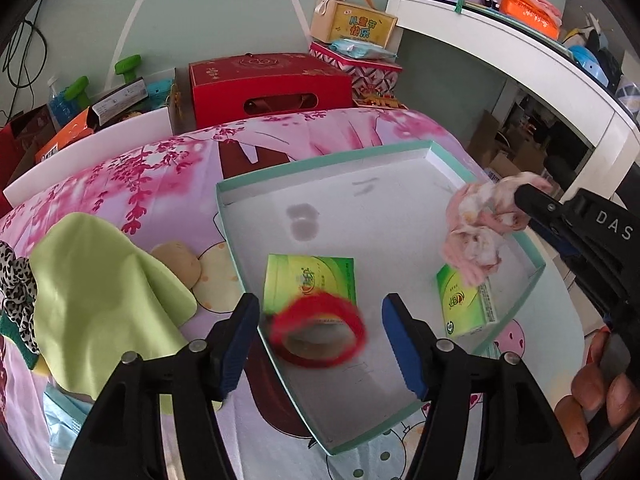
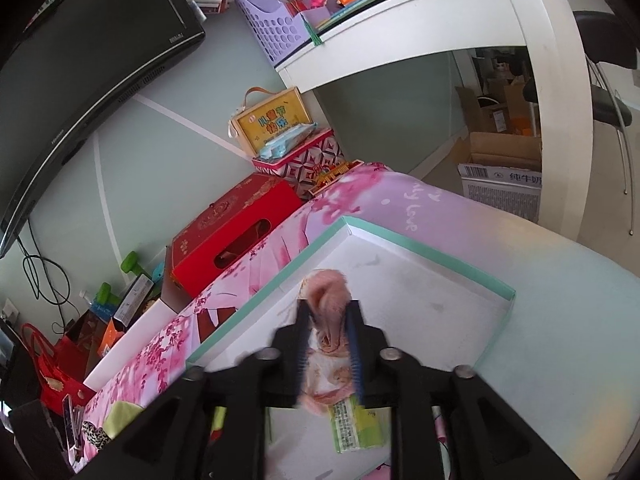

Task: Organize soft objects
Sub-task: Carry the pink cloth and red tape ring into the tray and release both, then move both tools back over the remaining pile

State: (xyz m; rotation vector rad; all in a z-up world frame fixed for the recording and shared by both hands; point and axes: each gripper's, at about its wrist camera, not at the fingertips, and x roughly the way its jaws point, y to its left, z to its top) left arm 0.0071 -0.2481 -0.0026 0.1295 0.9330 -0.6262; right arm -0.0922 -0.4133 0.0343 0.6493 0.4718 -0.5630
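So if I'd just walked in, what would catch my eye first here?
Probably the pink crumpled cloth pinched in the right gripper, hanging above the right side of the shallow teal-edged box. Next, the blurred red fuzzy ring between the open fingers of the left gripper, over a green tissue pack. A lime cloth lies left on the flowered sheet.

You saw a fuzzy red hair tie [image 1: 318, 330], a soft, crumpled pink cloth [image 1: 478, 232], glossy tissue packets [image 1: 310, 284] and a matt cardboard tray [image 1: 400, 208].
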